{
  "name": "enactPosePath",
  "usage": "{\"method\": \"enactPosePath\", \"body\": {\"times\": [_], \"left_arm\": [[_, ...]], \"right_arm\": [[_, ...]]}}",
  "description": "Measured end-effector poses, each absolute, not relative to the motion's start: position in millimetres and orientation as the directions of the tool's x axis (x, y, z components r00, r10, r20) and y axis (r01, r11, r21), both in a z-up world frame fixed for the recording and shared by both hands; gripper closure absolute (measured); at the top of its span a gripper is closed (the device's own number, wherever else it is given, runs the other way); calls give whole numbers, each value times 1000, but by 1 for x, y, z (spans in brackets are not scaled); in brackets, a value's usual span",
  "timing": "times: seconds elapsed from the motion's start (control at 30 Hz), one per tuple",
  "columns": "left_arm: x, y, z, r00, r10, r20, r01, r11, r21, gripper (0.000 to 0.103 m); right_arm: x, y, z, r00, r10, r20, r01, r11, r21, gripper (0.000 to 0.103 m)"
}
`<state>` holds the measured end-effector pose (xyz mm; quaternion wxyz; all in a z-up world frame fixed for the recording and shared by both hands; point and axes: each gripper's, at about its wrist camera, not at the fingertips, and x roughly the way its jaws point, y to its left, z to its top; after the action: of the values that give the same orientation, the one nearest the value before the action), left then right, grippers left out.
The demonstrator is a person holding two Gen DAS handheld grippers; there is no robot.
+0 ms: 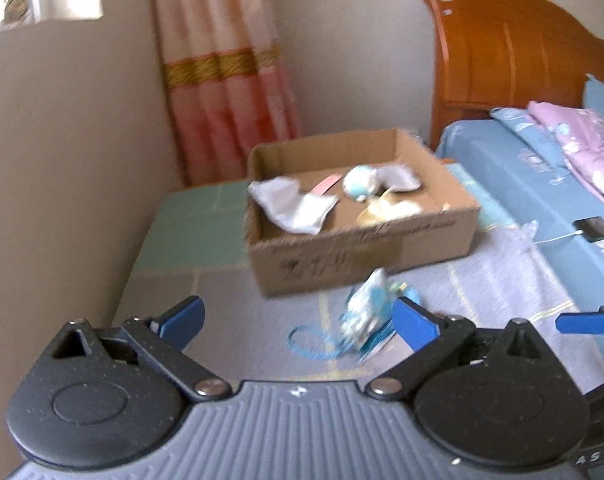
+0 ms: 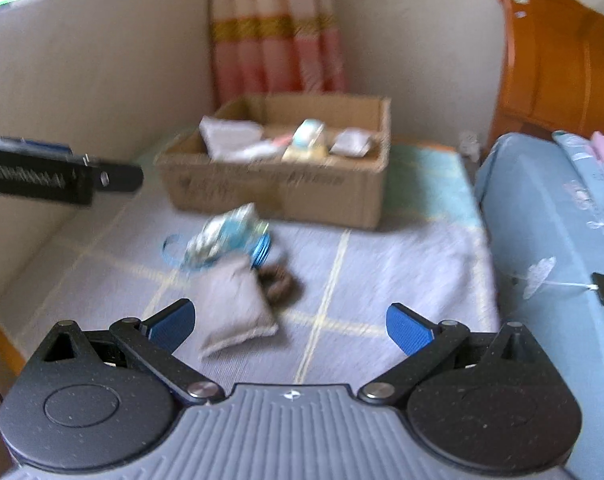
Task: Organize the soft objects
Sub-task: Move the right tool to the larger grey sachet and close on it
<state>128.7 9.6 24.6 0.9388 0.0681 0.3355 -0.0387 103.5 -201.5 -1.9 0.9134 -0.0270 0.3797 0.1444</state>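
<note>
A cardboard box (image 1: 429, 236) (image 2: 333, 196) stands on the mat and holds white cloths (image 1: 294, 208), a pale blue ball (image 1: 359, 184) and a yellowish item (image 1: 385, 210). In front of it lies a blue-and-white patterned pouch with a blue cord (image 1: 365, 312) (image 2: 222, 238). In the right wrist view a grey cushion (image 2: 234, 304) and a brown furry item (image 2: 282, 280) lie beside the pouch. My left gripper (image 1: 298, 320) is open and empty, just left of the pouch. My right gripper (image 2: 290, 326) is open and empty, just above the cushion.
A grey checked mat (image 2: 381, 280) covers the low surface by the wall. A bed with blue bedding (image 1: 541, 184) (image 2: 549, 240), a phone on a cable (image 1: 593, 228) and an orange headboard (image 1: 501, 48) are at right. A pink curtain (image 1: 222, 80) hangs behind.
</note>
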Motion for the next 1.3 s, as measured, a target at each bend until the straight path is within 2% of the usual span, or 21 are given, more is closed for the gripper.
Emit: {"method": "enactPosePath", "body": {"times": [0.23, 0.47, 1.07, 1.3], "left_arm": [[126, 24, 4, 741, 12, -671, 89, 989, 116, 3], [131, 36, -7, 730, -13, -683, 94, 992, 81, 3], [146, 49, -24, 692, -48, -720, 97, 995, 26, 3], [147, 48, -23, 690, -47, -722, 96, 995, 28, 3]], "right_arm": [[110, -171, -42, 574, 254, -778, -357, 933, 41, 0], [116, -151, -61, 541, 222, -811, -385, 923, -4, 0], [135, -130, -67, 585, 293, -756, -478, 878, -29, 0], [141, -122, -65, 569, 291, -769, -491, 871, -34, 0]]}}
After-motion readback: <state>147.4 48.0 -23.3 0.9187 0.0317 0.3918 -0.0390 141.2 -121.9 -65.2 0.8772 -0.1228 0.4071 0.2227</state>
